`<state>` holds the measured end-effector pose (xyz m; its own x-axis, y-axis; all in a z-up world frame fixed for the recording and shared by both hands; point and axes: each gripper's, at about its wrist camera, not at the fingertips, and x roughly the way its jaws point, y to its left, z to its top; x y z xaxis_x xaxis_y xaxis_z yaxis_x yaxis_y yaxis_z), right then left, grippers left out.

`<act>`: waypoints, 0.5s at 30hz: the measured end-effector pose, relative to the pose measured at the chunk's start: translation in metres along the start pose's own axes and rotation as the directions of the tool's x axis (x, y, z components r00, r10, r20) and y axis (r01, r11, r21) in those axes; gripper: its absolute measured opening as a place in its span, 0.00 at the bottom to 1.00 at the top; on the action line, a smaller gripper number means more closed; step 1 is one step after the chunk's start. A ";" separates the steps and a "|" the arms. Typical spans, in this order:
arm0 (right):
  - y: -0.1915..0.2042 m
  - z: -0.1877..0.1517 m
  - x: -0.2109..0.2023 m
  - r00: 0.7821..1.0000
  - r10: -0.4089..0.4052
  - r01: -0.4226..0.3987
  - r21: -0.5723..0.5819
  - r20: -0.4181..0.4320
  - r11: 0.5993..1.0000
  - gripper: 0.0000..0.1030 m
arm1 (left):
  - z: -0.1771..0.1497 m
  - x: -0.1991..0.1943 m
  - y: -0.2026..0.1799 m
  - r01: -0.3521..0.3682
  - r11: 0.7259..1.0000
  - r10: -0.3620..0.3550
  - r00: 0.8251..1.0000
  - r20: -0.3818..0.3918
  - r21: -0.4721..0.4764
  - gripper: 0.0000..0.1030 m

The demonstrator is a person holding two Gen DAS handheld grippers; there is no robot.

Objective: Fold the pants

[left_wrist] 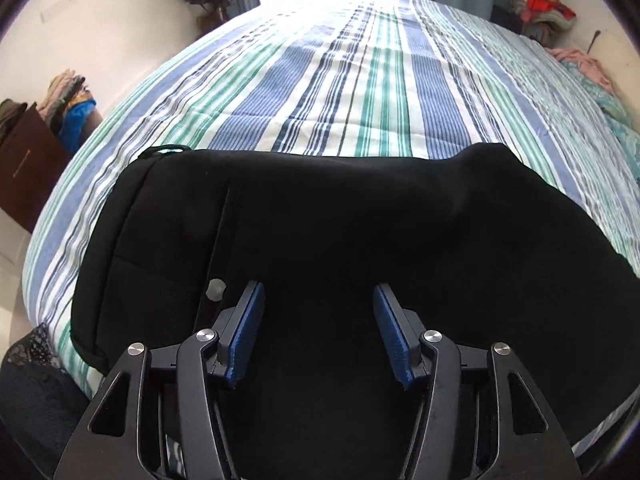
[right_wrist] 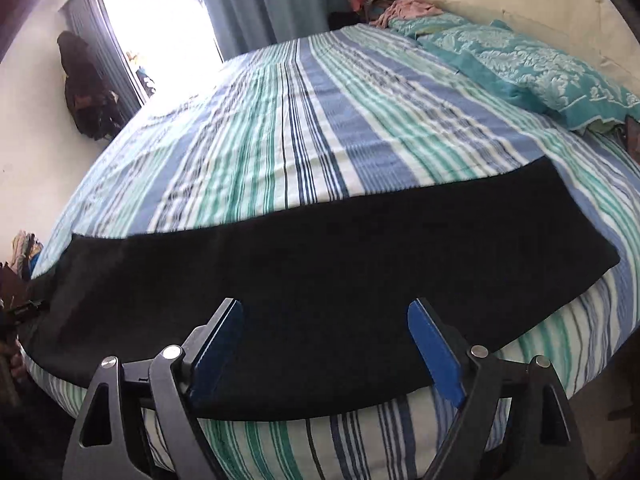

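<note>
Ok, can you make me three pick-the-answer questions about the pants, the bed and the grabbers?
1. Where do the black cloth pants lie?
A. on the striped blue, green and white bedsheet
B. on the floor
C. on a chair

2. What colour are the pads of the left hand-held gripper?
A. red
B. blue
C. yellow

3. How does the right hand-held gripper stand?
A. clamped on the pants
B. holding a pillow
C. open, holding nothing

Answers: 1 A, the pants are spread across the sheet; 2 B, both pads show blue; 3 C, its fingers stand apart above the cloth.

Matt black cloth pants (left_wrist: 320, 220) lie on a striped woven bedsheet (left_wrist: 360, 80) (lightly creased).
</note>
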<state>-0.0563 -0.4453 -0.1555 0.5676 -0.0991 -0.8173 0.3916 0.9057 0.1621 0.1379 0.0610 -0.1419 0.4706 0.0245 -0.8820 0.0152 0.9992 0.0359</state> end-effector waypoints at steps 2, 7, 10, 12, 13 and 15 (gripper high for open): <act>0.003 -0.006 0.020 0.997 -0.030 0.030 -0.002 -0.072 1.000 0.83 | -0.006 -0.015 -0.009 0.026 0.999 -0.027 0.999 0.032 0.025 0.65; -0.005 -0.009 0.017 0.999 0.000 0.001 0.024 -0.046 1.000 0.86 | 0.011 -0.031 -0.068 0.214 0.962 -0.229 0.971 0.072 0.167 0.80; -0.005 -0.009 0.017 0.999 0.003 -0.002 0.028 -0.036 1.000 0.88 | 0.040 -0.008 -0.107 0.268 0.940 -0.279 0.960 0.027 0.214 0.80; -0.002 -0.012 0.017 0.999 -0.005 0.005 0.007 -0.034 1.000 0.89 | 0.055 0.022 -0.118 0.227 0.957 -0.230 0.973 -0.008 0.180 0.80; -0.002 -0.011 0.018 0.999 -0.007 0.007 -0.001 -0.035 1.000 0.89 | 0.062 0.039 -0.116 0.180 0.973 -0.180 0.984 -0.016 0.142 0.78; -0.002 -0.012 0.018 0.999 -0.001 0.001 -0.006 -0.034 1.000 0.90 | 0.066 0.060 -0.099 0.161 0.986 -0.162 0.987 -0.001 0.038 0.74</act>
<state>-0.0552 -0.4440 -0.1769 0.5423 -0.0864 -0.8357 0.3880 0.9080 0.1580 0.2233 -0.0383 -0.1676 0.4607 -0.1372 -0.8769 0.1246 0.9882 -0.0891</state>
